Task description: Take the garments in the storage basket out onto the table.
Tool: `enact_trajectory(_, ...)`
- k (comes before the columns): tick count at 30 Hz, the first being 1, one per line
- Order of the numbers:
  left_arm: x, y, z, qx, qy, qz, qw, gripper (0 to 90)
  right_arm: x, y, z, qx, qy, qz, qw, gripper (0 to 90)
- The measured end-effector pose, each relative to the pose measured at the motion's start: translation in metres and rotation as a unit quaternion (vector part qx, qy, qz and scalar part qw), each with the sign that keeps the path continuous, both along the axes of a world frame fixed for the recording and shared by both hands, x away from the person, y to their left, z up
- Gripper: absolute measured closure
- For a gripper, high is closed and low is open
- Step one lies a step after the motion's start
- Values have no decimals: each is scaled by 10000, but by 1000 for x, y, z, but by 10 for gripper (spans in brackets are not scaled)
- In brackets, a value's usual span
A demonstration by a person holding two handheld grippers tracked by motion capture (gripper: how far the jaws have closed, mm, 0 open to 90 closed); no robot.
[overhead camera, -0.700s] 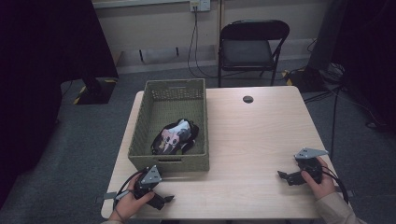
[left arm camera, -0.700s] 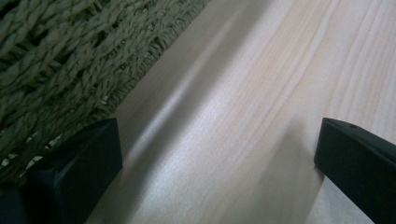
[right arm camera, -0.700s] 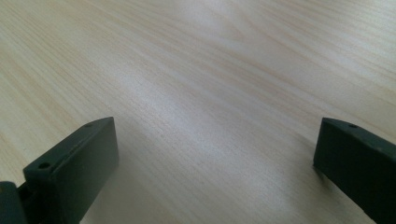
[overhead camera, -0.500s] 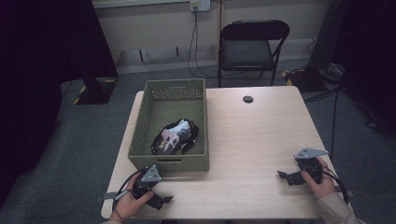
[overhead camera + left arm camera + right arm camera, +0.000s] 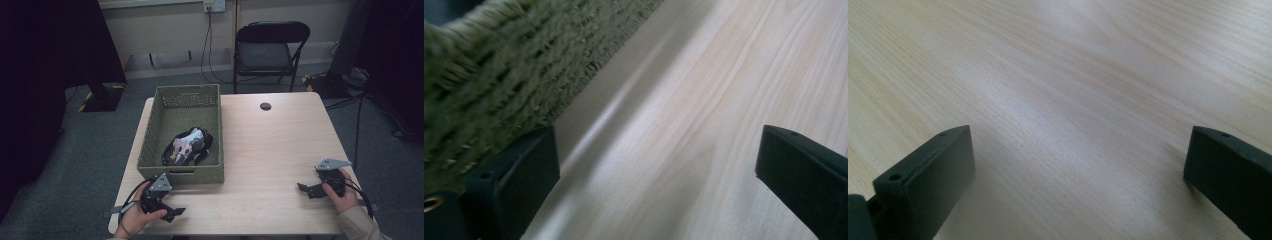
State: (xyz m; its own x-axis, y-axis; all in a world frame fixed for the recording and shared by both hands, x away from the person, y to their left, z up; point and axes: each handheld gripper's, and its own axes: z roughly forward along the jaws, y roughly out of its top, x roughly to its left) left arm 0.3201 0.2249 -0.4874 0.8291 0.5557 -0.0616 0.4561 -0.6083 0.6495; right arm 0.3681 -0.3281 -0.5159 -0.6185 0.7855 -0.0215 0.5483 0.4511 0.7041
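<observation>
The left gripper (image 5: 172, 210) rests low on the near left corner of the wooden table (image 5: 270, 145), held in the person's left hand (image 5: 134, 219), with its jaws pointing toward the table's middle. In the left gripper view its two black jaws stand spread wide with nothing but bare wood between them, and the woven wall of the green basket (image 5: 499, 65) rises just beside the jaw on that view's left. Seen from the high view, the basket (image 5: 150, 145) sits immediately beyond this gripper, its near wall close to the grey three-cornered plate on top of the tool. Inside the basket, toward its near end, lies a dark bundle with a pale printed patch (image 5: 187, 146), well clear of both grippers; what exactly it is cannot be told. The right gripper (image 5: 305, 189) lies far off at the near right edge of the table, gripped by the person's right hand (image 5: 342, 192), its jaws aimed inward toward the left gripper. In the right gripper view its jaws are likewise spread apart over bare wood grain, holding nothing. A small dark round spot (image 5: 265, 106) marks the table's far side, well beyond both grippers.
</observation>
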Motion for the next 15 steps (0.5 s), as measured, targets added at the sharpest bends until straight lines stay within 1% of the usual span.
enact_trajectory(2, 0, 0, 3, -18, 4, 17, 10000, 43, 0, 0, 0, 0, -2, 1, 10000, 0)
enact_trajectory(4, -1, -1, 7, -73, 24, -17, 10000, 43, 0, 0, 0, 0, 0, 0, 10000, 0)
enact_trajectory(6, -2, -2, 11, -40, 58, -48, 10000, 43, 0, 0, 0, 0, 1, -1, 10000, 0)
enact_trajectory(9, -2, -1, 18, -76, 74, -11, 9999, 43, 0, 0, 0, -1, 0, -1, 10000, 0)
enact_trajectory(11, -2, -1, 21, -32, 90, 15, 10000, 43, 0, 0, 0, 0, -1, -1, 10000, 0)
enact_trajectory(13, -1, 1, 25, -38, 132, 12, 9999, 44, 0, 0, 0, 0, -1, -1, 10000, 0)
enact_trajectory(15, -1, 2, 28, -33, 100, 26, 9999, 45, 0, 0, 0, 0, 0, -1, 10000, 0)
